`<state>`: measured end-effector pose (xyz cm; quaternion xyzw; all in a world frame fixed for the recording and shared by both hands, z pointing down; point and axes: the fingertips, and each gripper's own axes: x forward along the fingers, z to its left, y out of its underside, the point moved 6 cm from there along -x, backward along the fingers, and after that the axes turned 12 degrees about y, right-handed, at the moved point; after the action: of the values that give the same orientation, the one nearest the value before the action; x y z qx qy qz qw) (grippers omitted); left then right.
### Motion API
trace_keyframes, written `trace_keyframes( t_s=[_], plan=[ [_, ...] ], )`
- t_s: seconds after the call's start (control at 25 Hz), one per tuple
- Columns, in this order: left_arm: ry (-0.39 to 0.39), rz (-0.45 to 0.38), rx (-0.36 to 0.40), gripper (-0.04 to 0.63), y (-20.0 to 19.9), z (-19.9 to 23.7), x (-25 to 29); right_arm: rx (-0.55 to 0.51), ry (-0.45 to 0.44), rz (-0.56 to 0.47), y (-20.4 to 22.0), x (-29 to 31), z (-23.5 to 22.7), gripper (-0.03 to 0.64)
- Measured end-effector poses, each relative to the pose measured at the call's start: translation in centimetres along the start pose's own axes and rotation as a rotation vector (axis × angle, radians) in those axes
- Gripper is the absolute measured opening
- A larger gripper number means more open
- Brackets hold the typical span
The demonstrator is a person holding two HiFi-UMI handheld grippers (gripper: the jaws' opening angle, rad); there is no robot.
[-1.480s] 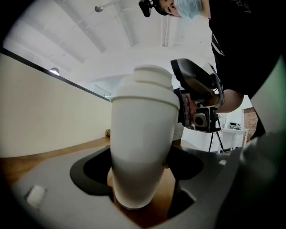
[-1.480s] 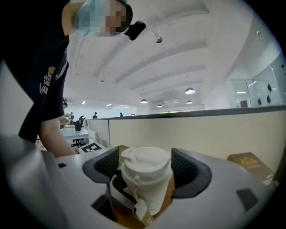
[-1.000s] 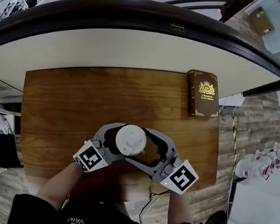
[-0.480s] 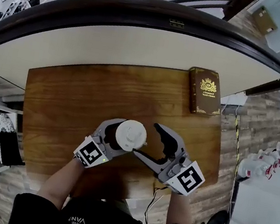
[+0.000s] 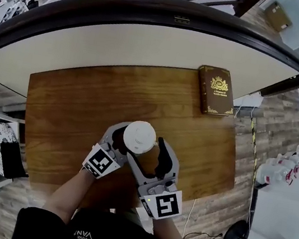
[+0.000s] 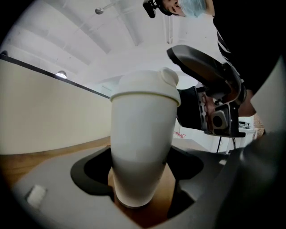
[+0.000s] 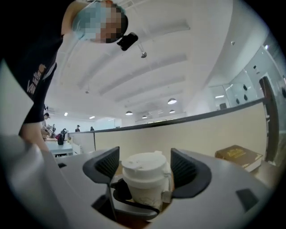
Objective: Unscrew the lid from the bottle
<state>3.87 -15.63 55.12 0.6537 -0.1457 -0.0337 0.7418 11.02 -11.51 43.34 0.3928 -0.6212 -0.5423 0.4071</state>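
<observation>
A white bottle (image 6: 142,147) with a white lid (image 5: 139,137) stands upright on the wooden table (image 5: 72,109). My left gripper (image 5: 120,142) is shut on the bottle's lower body (image 6: 140,179), coming in from the near left. My right gripper (image 5: 145,152) reaches in from the near side, open. In the right gripper view its two dark pads (image 7: 107,163) stand either side of the lid (image 7: 145,167), with small gaps. The bottle's base is hidden in the head view.
A brown book (image 5: 215,90) with gold trim lies at the table's far right corner, also seen as the book (image 7: 237,154) in the right gripper view. A curved white counter with a dark rail (image 5: 172,18) runs behind the table.
My right gripper has swung from the bottle's right side round to the near side, and its jaws now flank the lid. The left gripper and bottle have barely moved.
</observation>
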Motion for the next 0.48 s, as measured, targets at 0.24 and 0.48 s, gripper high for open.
trace_keyframes(
  t_s=[0.24, 0.48],
  plan=[
    [0.001, -0.009, 0.001, 0.374, 0.0, -0.1, -0.1, -0.038, -0.047, 0.027, 0.1, 0.7, 0.1, 0.325],
    [0.017, -0.019, 0.002, 0.374, 0.1, 0.0, -0.1, -0.038, -0.311, 0.097, 0.1, 1.2, -1.7, 0.325]
  ],
)
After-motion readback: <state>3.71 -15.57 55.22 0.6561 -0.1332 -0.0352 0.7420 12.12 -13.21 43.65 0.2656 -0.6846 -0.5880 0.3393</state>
